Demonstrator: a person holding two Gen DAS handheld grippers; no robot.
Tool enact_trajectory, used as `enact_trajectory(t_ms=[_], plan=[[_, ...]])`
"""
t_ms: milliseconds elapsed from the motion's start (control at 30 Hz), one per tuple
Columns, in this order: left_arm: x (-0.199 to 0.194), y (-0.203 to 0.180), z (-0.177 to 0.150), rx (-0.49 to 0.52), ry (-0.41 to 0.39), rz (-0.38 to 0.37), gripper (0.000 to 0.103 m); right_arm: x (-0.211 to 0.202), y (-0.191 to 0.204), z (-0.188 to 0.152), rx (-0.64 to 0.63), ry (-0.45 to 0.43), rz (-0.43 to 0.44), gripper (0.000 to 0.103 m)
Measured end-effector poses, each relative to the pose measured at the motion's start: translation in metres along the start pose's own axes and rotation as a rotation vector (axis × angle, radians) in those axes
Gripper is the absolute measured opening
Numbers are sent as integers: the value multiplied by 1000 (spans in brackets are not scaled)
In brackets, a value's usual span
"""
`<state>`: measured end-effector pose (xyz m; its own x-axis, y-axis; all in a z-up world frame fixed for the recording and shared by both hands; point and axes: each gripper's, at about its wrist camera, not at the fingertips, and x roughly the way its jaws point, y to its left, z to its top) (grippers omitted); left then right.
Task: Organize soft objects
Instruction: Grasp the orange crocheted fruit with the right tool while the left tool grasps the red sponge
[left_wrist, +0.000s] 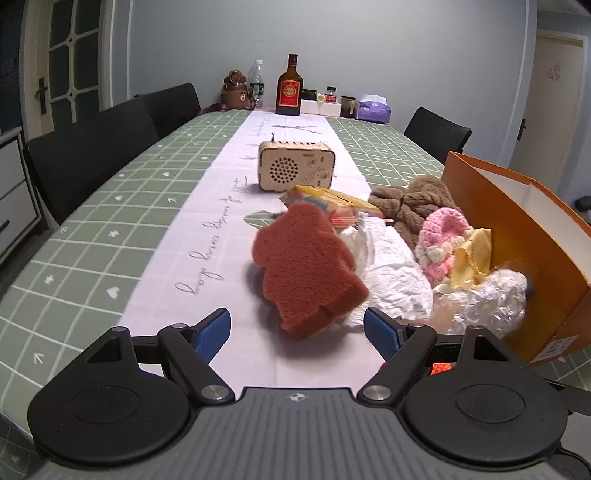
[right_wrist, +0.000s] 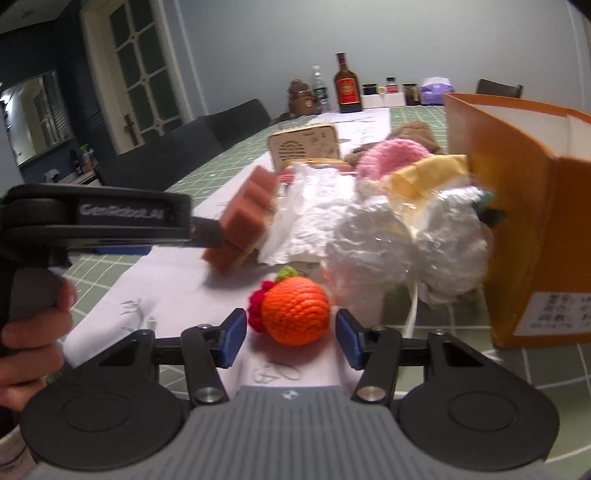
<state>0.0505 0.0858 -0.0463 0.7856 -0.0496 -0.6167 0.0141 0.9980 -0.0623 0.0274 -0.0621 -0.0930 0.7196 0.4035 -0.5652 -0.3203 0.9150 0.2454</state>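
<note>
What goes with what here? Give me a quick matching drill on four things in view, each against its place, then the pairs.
Things:
1. brown sponge
2. crochet orange
3. wooden radio
4. orange box

Places:
A. between the open fingers of the right claw
B. far down the white runner, beyond the pile
C. right of the soft pile, open side towards it
D. just ahead of the open left claw, tilted up

Pairs: 1-D, 2-A, 3-B, 4-C
</note>
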Motion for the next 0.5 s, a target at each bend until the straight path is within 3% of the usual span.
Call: enact_trajectory(t_ms=[267, 500], plan=[[-3, 29, 4, -61, -32, 125, 96, 0, 23, -2, -106, -23, 92, 53], [-6, 41, 5, -65, -41, 147, 96, 12, 26, 4, -129, -68, 24, 54]])
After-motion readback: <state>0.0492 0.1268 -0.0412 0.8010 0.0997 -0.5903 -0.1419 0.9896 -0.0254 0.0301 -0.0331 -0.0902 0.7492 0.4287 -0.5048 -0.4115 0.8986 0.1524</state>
